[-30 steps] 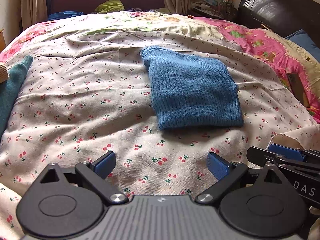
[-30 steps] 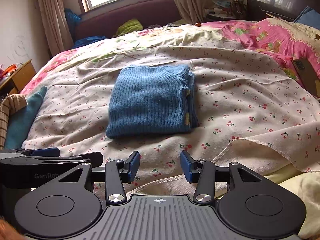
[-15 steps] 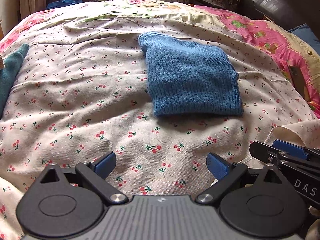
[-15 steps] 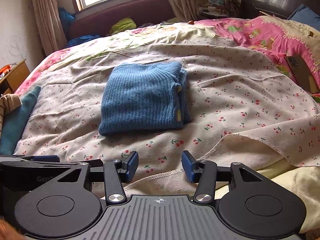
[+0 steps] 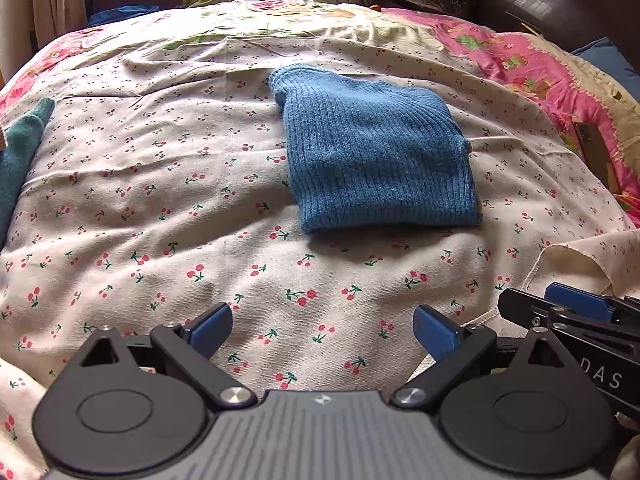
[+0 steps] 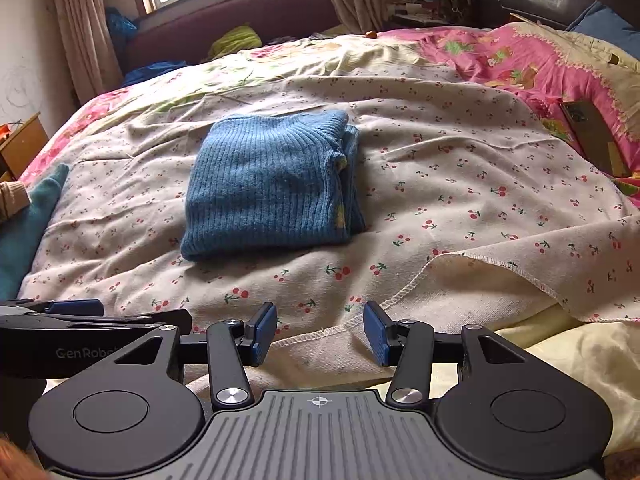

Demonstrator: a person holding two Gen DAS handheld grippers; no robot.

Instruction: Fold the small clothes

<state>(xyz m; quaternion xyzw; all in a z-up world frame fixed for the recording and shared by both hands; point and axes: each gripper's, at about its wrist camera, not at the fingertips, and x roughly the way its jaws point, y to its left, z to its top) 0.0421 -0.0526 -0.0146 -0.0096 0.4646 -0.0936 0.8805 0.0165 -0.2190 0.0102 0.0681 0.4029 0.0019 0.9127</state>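
Blue sweater lies folded on the cherry sheet; teal cloth, perhaps a garment, is cut off. Both grippers' fingers gape empty.

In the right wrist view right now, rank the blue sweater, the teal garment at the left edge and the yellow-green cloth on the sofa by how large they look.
1. Blue sweater, folded on the cherry-print sheet: clearly largest.
2. Teal garment: cut off by the frame edge.
3. Yellow-green cloth: smallest, though it lies farthest away, so its true size is unsure.

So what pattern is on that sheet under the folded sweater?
Small red cherries with green stems on a cream sheet, clearest in the left wrist view, under the blue sweater.
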